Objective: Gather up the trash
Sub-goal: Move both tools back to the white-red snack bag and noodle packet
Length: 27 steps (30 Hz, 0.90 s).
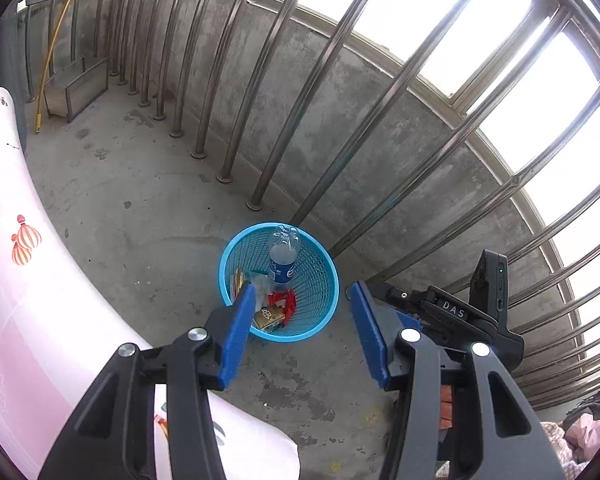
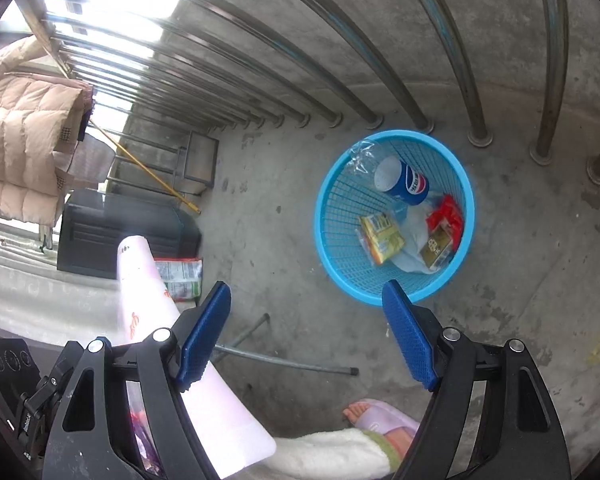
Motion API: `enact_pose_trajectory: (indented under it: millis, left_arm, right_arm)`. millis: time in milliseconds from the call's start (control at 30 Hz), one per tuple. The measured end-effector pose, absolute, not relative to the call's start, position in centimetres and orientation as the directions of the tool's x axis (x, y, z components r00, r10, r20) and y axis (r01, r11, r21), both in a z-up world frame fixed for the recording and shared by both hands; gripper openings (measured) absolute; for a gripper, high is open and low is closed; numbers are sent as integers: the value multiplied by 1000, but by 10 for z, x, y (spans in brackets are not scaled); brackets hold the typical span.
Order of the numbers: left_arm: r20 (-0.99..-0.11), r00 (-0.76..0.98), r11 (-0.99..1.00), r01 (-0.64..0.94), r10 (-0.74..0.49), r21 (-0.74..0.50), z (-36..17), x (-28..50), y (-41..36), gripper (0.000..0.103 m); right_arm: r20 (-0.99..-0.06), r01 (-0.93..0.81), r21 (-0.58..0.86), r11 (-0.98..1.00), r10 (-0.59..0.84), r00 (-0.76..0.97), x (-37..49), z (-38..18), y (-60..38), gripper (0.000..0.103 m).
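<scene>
A blue mesh trash basket (image 1: 320, 272) (image 2: 340, 200) stands on the concrete floor by the railing. It holds a Pepsi bottle (image 1: 283, 256) (image 2: 402, 182), a yellow carton (image 2: 381, 237), a red wrapper (image 1: 284, 302) (image 2: 444, 216), a gold box (image 1: 268, 317) (image 2: 436, 248) and clear plastic. My left gripper (image 1: 302, 300) is open and empty above the basket's near rim. My right gripper (image 2: 306, 298) is open and empty, just left of the basket. The right gripper's body (image 1: 452, 312) shows in the left wrist view.
A green-and-white wrapper (image 2: 182, 276) lies on the floor near a dark box (image 2: 120, 232). Pink cloth (image 1: 28, 280) (image 2: 160, 320) covers a table edge. Steel railing bars (image 1: 228, 128) line the concrete wall. A metal rod (image 2: 284, 362), a yellow pole (image 2: 148, 168) and a slippered foot (image 2: 380, 420) are nearby.
</scene>
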State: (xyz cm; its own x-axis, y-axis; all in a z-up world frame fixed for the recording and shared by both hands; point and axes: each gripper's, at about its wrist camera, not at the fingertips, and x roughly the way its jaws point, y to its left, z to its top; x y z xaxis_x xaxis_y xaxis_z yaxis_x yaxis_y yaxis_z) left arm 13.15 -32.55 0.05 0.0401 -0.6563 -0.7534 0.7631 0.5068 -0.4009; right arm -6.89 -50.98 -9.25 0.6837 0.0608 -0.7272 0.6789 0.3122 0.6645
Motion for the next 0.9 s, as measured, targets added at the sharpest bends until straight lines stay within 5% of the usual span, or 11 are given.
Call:
enact_pose_trajectory:
  millis: [467, 900]
  left_arm:
    - [-721, 234, 612, 723, -652, -319, 50, 102, -176, 48]
    - [-594, 614, 853, 409, -519, -323, 76, 77, 15, 48]
  right_arm:
    - [-677, 536, 657, 531, 103, 728, -41, -33, -460, 73]
    - [-647, 316, 667, 675, 314, 694, 45, 0, -383, 73]
